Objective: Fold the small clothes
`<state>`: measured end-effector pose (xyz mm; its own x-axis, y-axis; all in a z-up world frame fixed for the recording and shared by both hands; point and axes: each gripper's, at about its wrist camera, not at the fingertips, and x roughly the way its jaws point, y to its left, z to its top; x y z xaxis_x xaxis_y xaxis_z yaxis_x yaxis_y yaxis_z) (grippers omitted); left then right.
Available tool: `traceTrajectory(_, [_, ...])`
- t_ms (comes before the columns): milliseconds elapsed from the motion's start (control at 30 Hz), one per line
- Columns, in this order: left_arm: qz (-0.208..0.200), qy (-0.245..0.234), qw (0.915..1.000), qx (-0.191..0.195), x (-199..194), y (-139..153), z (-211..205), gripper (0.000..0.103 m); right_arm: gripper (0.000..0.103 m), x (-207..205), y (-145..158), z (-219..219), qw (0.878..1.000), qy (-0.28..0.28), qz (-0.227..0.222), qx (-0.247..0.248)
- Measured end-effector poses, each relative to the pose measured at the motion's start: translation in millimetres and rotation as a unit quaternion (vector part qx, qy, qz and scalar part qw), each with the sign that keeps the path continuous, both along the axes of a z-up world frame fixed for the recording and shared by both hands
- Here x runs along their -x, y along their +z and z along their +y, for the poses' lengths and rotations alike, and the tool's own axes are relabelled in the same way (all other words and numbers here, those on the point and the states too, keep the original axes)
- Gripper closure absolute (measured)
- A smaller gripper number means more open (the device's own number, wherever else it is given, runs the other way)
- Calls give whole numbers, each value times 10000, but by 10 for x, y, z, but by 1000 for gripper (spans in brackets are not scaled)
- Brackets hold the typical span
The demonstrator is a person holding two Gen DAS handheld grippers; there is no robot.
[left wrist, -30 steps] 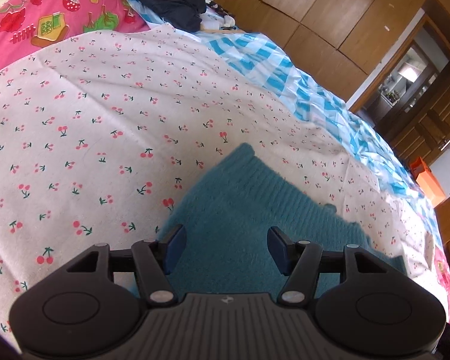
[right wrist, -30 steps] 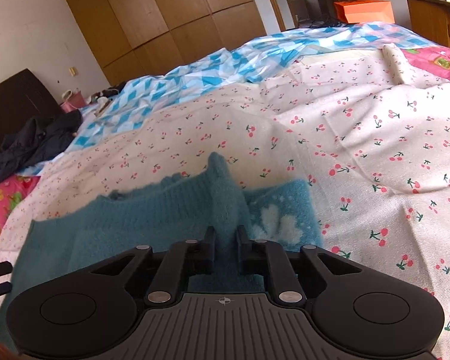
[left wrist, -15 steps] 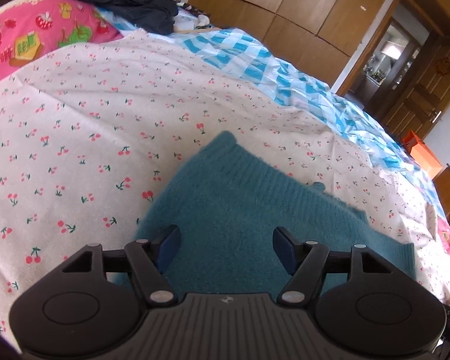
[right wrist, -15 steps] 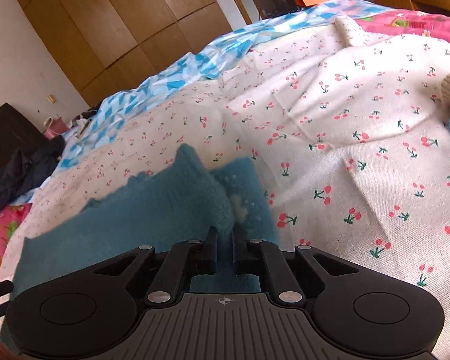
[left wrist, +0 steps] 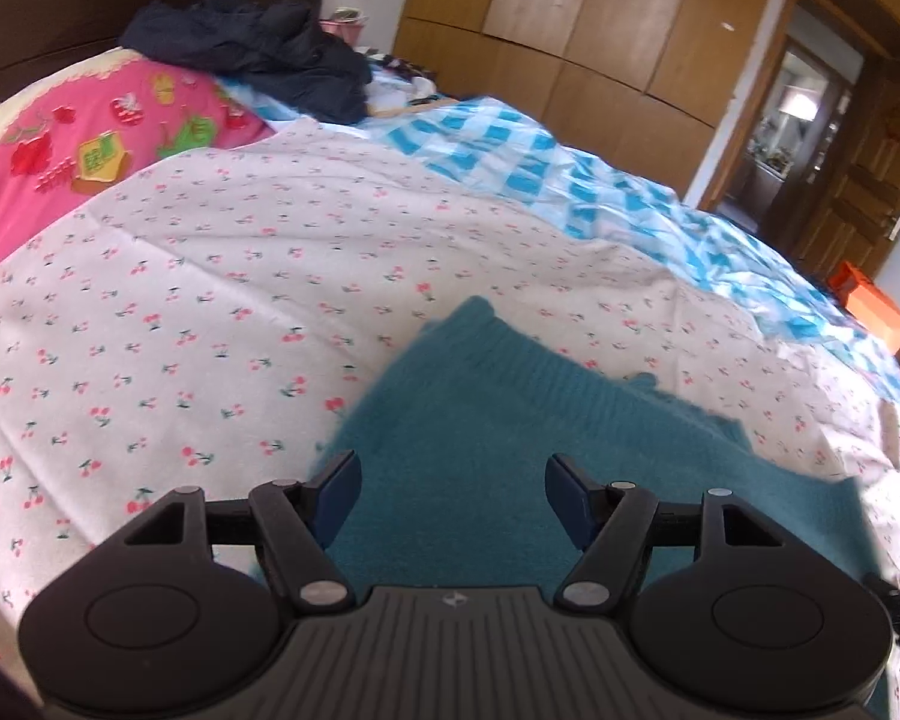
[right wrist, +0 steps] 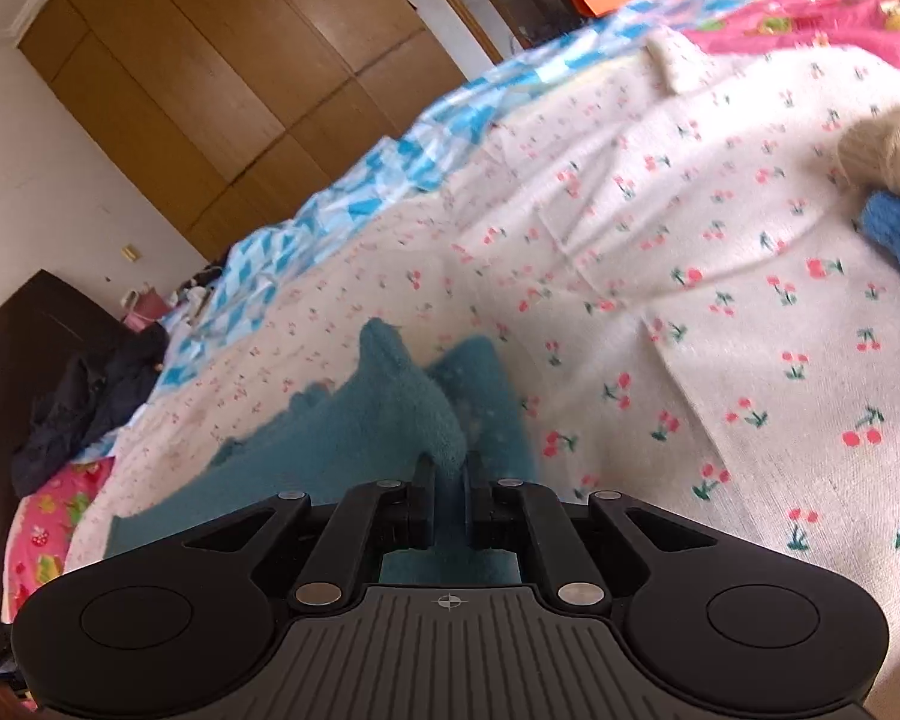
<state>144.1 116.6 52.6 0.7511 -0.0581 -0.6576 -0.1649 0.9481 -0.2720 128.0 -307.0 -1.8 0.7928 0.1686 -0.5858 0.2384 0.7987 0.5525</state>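
Observation:
A small teal knitted garment (left wrist: 510,420) lies on the cherry-print sheet (left wrist: 210,276). My left gripper (left wrist: 450,492) is open and empty, its blue-padded fingers spread just above the garment's near part. In the right wrist view my right gripper (right wrist: 448,480) is shut on a lifted fold of the same teal garment (right wrist: 390,414), which rises as a ridge between the fingers. A flat part with a pale pattern lies just right of the ridge.
A beige and blue pile of knitwear (right wrist: 888,192) lies at the right edge. Dark clothing (left wrist: 258,54) sits by the headboard on a pink quilt (left wrist: 90,144). A blue checked cover (left wrist: 570,180), wooden wardrobes (left wrist: 570,36) and an orange box (left wrist: 870,306) lie beyond.
My right gripper has kept its grip and pulled the teal fold left and up, with the view tilting. The left gripper stayed open and tilted upward over the garment.

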Motion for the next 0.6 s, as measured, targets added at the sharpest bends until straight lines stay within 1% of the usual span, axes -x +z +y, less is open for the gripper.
traceTrajectory(33, [97, -45, 9999, 37, -41, -39, -24, 32, 95, -36, -59, -11, 9999, 11, 99, 24])
traceTrajectory(100, [417, 37, 9991, 75, -124, -173, -33, 32, 95, -64, -84, 14, 9997, 84, 154, 145])
traceTrajectory(167, [549, 42, 9984, -107, -161, -256, -82, 32, 93, -30, -75, 46, 9998, 63, 97, 190])
traceTrajectory(267, [574, -107, 9965, -606, -126, -218, -234, 32, 93, -27, -95, 40, 9996, 113, 99, 238])
traceTrajectory(300, [570, -156, 9959, -680, -107, -185, -270, 32, 93, -26, -103, 22, 9998, 92, 100, 163])
traceTrajectory(367, [538, -204, 9958, -708, -60, -123, -316, 32, 90, -12, -92, -5, 9999, 61, 67, 44])
traceTrajectory(433, [503, -248, 9950, -821, -17, -70, -377, 32, 87, 16, -57, 0, 10000, 56, 0, 58])
traceTrajectory(467, [477, -295, 9941, -931, 8, -51, -426, 32, 85, 30, -30, 13, 9999, 54, -38, 121])
traceTrajectory(533, [424, -433, 9912, -1178, 39, -22, -541, 32, 84, 46, 17, 46, 9995, 75, -90, 308])
traceTrajectory(600, [373, -605, 9887, -1317, 63, 9, -658, 32, 84, 56, 51, 74, 9987, 103, -128, 489])
